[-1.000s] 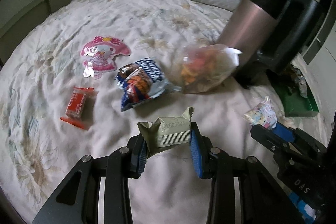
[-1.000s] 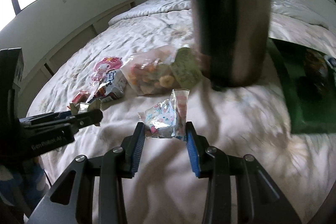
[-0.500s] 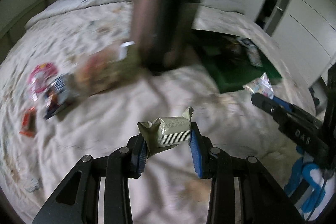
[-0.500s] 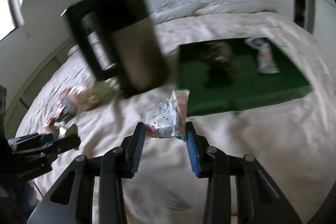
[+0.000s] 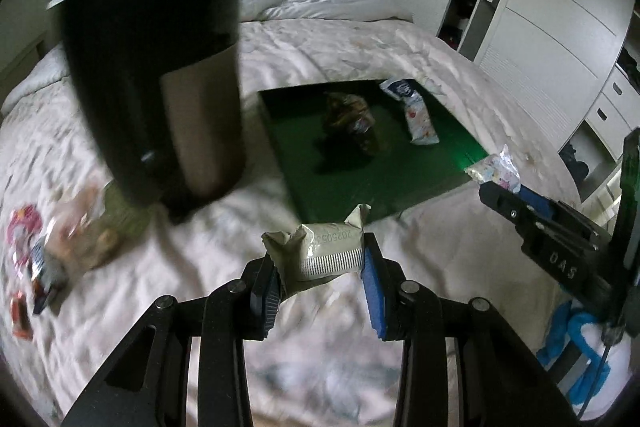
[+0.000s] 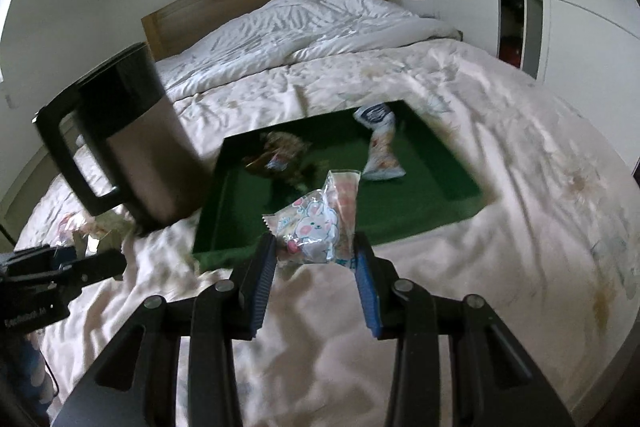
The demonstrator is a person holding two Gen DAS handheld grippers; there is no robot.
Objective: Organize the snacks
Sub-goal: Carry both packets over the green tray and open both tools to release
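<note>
My left gripper (image 5: 320,267) is shut on an olive-green snack packet (image 5: 324,247), held above the bed just short of the green tray (image 5: 304,163). My right gripper (image 6: 314,259) is shut on a clear bunny-print candy packet (image 6: 316,223) at the tray's near edge (image 6: 224,227); it also shows in the left wrist view (image 5: 496,171). The tray holds a brown snack bag (image 5: 352,119) and a white-and-blue packet (image 5: 416,111).
A tall black and metal kettle (image 5: 160,87) stands on the bed left of the tray, also in the right wrist view (image 6: 132,139). Loose snacks (image 5: 40,255) lie blurred at the far left. White wardrobes (image 5: 540,27) line the right side.
Both grippers have swung right from the loose snacks toward the green tray, each still holding its packet. The tray is now straight ahead and closer.
</note>
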